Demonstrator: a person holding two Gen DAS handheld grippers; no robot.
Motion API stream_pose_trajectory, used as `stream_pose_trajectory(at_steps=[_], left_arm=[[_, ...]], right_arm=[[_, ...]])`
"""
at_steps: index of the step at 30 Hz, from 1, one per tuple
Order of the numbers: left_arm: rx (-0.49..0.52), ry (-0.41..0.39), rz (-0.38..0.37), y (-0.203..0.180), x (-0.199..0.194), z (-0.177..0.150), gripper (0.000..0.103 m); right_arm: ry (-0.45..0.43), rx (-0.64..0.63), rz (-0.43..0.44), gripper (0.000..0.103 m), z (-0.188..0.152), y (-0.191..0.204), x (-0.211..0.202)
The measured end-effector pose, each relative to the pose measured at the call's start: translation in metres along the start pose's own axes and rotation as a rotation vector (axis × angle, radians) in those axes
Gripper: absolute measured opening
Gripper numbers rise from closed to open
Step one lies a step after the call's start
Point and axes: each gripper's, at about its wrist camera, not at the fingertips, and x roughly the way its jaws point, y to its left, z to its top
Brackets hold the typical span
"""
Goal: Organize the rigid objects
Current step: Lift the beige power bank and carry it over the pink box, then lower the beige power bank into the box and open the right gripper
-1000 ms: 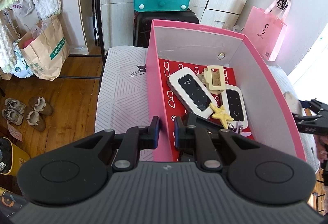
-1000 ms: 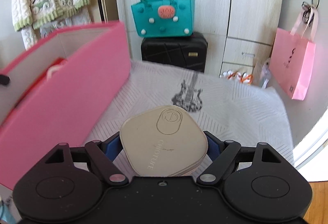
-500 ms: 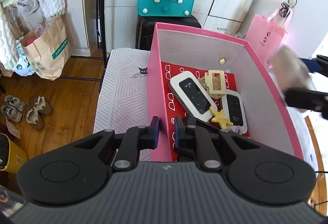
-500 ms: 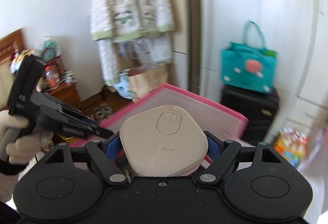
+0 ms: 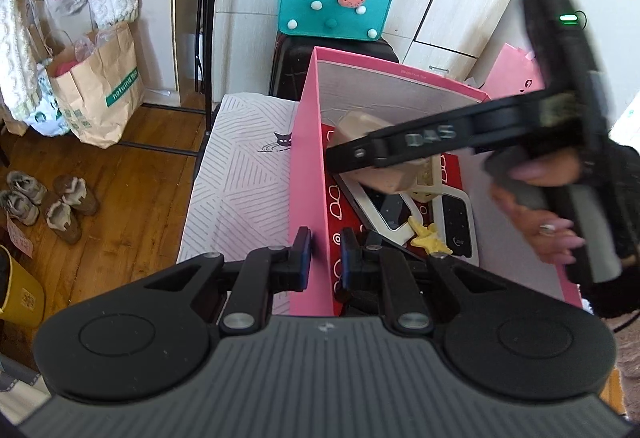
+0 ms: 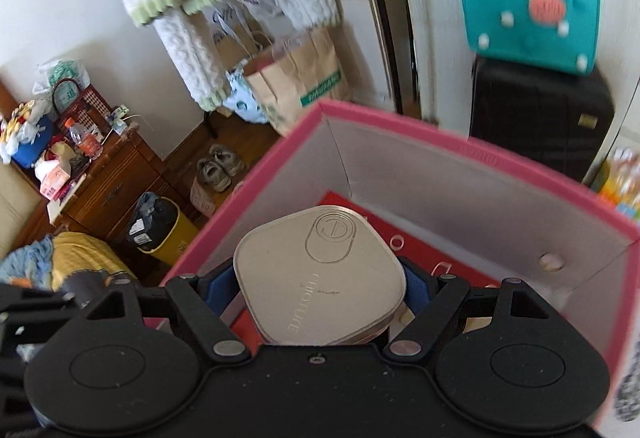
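An open pink box [image 5: 308, 165] stands on a white patterned cloth [image 5: 240, 177]. My left gripper [image 5: 324, 258] is shut on its near left wall, one pad outside and one inside. Inside the box lie two white devices [image 5: 456, 222], a cream hair clip [image 5: 424, 181] and a yellow starfish clip [image 5: 428, 238]. My right gripper [image 6: 320, 288] is shut on a flat beige case [image 6: 320, 270] and holds it over the box [image 6: 280, 165] interior. In the left wrist view the case [image 5: 356, 123] hangs above the devices, partly behind the right gripper's finger [image 5: 400, 145].
A person's hand [image 5: 536, 197] holds the right gripper at the box's right side. A teal felt bag [image 5: 336, 1] sits on a black suitcase [image 5: 288, 65] behind the box. On the wooden floor at left are a brown paper bag [image 5: 100, 89], shoes [image 5: 48, 201] and a yellow bin [image 6: 160, 234].
My right gripper swung left with the beige case, from above the cloth beside the box to over the box's inside. The left gripper kept its hold on the wall.
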Motion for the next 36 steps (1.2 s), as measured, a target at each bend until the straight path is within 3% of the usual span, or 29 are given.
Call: stream_pose_trajectory(at_steps=[7,15,18,25,33,36], left_arm=[[0.024,-0.008,0.027,-0.005,0.000,0.000,0.012],[0.027,-0.009,0.039,-0.007,-0.001,-0.002,0.012],[0.015,-0.008,0.036,-0.006,-0.001,-0.001,0.012],[-0.009,-0.002,0.018,-0.001,-0.001,0.003,0.012],[-0.013,0.008,0.038,-0.007,-0.009,0.000,0.012],[0.057,-0.033,0.059,-0.019,-0.036,-0.006,0.012]], right_arm=[[-0.001,-0.077,-0.097,0.084,-0.004,0.005,0.025],[0.045,-0.111,-0.135,0.078,0.005,0.013,0.028],[0.009,-0.065,-0.109,0.079,0.004,0.005,0.016],[-0.203,-0.080,-0.147,0.083,-0.008,0.015,-0.049],[-0.281,-0.023,-0.062,0.083,-0.046,0.013,-0.112],[-0.305,-0.032,-0.069,0.083,-0.071,0.019,-0.135]])
